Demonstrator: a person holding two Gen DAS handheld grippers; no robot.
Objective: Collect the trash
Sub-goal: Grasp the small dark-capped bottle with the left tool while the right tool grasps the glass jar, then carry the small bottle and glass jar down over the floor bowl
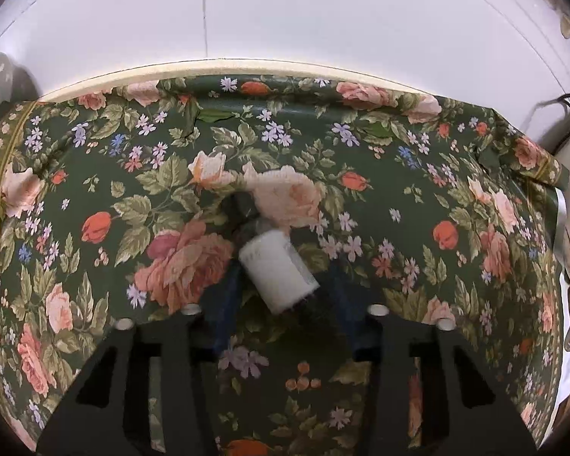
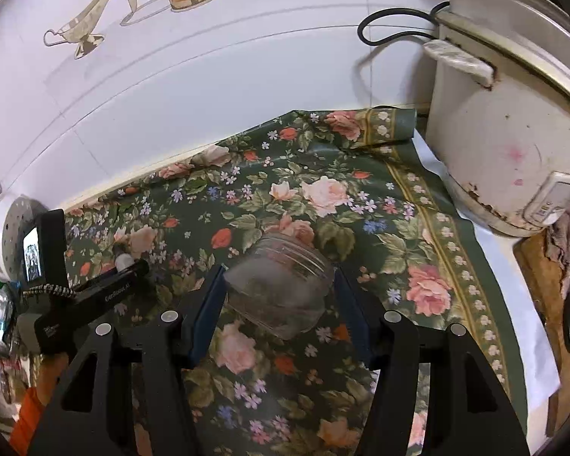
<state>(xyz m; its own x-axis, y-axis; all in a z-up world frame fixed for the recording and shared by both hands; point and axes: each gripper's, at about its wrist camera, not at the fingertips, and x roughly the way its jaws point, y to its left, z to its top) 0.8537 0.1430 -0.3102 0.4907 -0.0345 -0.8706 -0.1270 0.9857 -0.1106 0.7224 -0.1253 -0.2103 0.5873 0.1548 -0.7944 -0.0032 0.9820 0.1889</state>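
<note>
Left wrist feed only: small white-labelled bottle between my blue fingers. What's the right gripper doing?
Observer: The right gripper is clamped on a clear ribbed glass jar, which is tilted.
Operator: Anything to its right?
Observer: A worn white rice cooker stands just past the edge of the floral cloth, apart from the jar.
Operator: Left gripper visible from there?
Observer: Yes. The left gripper is at far left in the right wrist view, well apart from the jar.
</note>
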